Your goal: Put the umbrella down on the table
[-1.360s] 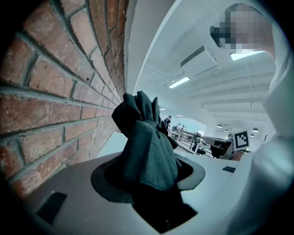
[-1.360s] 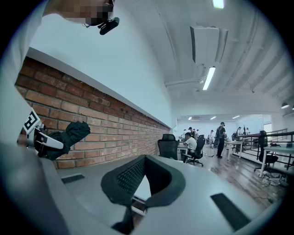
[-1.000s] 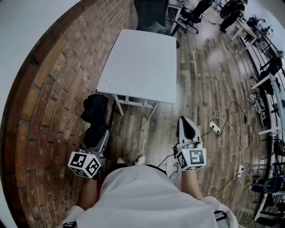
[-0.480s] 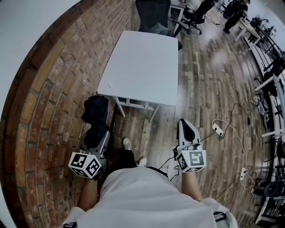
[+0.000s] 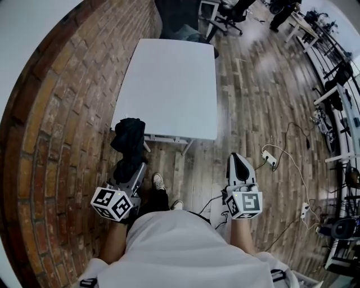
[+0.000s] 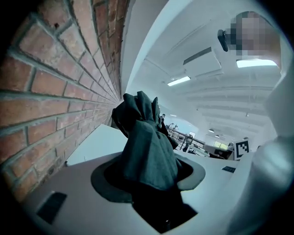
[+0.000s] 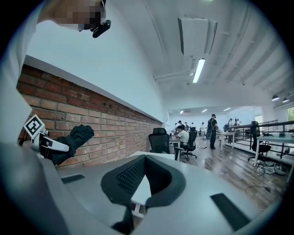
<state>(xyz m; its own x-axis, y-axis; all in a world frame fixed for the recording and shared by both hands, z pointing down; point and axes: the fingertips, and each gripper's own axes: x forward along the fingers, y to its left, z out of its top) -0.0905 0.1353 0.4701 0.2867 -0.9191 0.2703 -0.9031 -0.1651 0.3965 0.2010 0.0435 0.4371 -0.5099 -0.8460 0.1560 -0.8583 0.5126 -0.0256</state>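
A folded dark umbrella (image 5: 128, 140) sticks out forward from my left gripper (image 5: 133, 169), which is shut on its lower part. In the left gripper view the dark cloth (image 6: 147, 147) fills the space between the jaws and hides the pads. In the head view the umbrella's far end overlaps the near left corner of the white table (image 5: 169, 84); it is held up in the air. My right gripper (image 5: 238, 164) hangs over the wood floor to the right of the table, shut with nothing in it (image 7: 144, 158).
A brick wall (image 5: 62, 112) runs close along the left. A black office chair (image 5: 180, 14) stands at the table's far end. A power strip with cables (image 5: 269, 159) lies on the floor at right. Desks and people are far off.
The table has come nearer as the person stepped forward. Both grippers moved forward, and the umbrella's end now overlaps the table's near left corner instead of stopping short of it.
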